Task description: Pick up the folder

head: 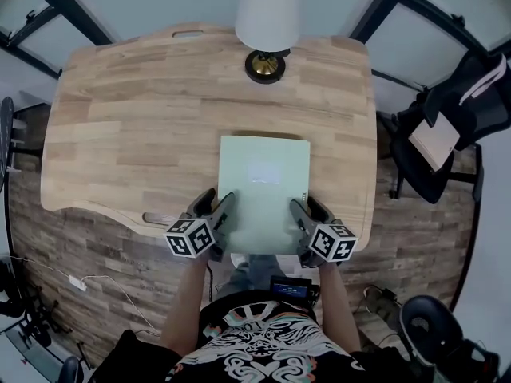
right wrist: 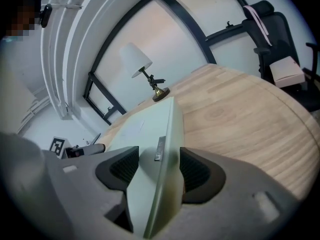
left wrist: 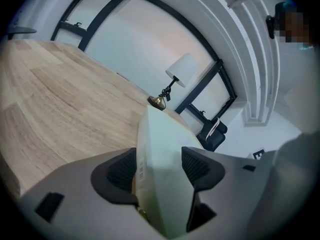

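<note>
Straddling the near corners of a pale green folder (head: 263, 182), the jaws of the left gripper (head: 215, 206) and the right gripper (head: 310, 208) stand wide apart, one at each long edge, with the folder's rim between the ribbed pads but no pad clearly pressing on it. Judged from this, the pick-up is at its threshold: both tools are lined up on the folder, yet the squeeze and the lift are still to do, and the folder lies flat on the wooden bench (head: 144, 118), lower centre of the head view, its near end at or just past the bench's front edge above the person's lap. Only the head view gives that whole layout, showing the two marker cubes either side of the folder, a pale label patch on its cover and a white-shaded lamp (head: 267, 22) at the bench's far edge, top centre. Only the gripper views look down each throat: the left gripper view shows dark pad bare on the left of the folder's edge and a printed strip along it, while the right gripper view shows a small grey tab on the folder's rim and open pad on both sides. A black office chair (head: 447, 134) stands off the bench at the right of the frame.
</note>
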Demonstrator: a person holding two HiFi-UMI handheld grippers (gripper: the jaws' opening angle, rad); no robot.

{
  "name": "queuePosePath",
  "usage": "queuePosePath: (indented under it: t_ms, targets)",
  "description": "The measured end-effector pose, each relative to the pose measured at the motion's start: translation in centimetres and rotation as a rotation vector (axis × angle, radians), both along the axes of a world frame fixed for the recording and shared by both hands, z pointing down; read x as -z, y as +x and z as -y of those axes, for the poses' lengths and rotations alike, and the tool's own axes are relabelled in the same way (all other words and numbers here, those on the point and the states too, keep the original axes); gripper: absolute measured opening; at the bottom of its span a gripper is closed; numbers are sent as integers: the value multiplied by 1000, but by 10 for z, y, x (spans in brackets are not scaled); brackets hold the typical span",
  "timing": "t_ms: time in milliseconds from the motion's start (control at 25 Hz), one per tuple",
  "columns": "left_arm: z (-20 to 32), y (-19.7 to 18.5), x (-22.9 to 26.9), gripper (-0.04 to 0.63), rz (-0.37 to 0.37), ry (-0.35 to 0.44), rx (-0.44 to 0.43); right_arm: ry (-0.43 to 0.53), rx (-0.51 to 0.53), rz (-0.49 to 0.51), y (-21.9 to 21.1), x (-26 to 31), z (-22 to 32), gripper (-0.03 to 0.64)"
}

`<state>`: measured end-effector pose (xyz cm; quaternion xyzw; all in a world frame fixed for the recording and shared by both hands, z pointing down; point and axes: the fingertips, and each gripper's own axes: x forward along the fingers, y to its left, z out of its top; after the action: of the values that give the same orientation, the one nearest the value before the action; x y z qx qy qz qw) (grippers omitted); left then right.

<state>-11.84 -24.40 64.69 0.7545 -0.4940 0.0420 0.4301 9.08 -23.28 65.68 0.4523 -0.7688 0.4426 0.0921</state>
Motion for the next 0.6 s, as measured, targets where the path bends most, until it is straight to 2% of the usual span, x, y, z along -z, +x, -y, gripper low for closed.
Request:
queuePosePath:
  t_ms: [320,480,600]
  targets:
    - [0,10,-11,270,33,-38,-48,-27,-35,81,1,-1,4,238]
    - [-1,10,-15,270,30,-60,-56,-56,1,48,-1,-5,3,238]
    - [-1,10,-15,270,57,-59,-67,-51,-2,22,-2,-4,3,238]
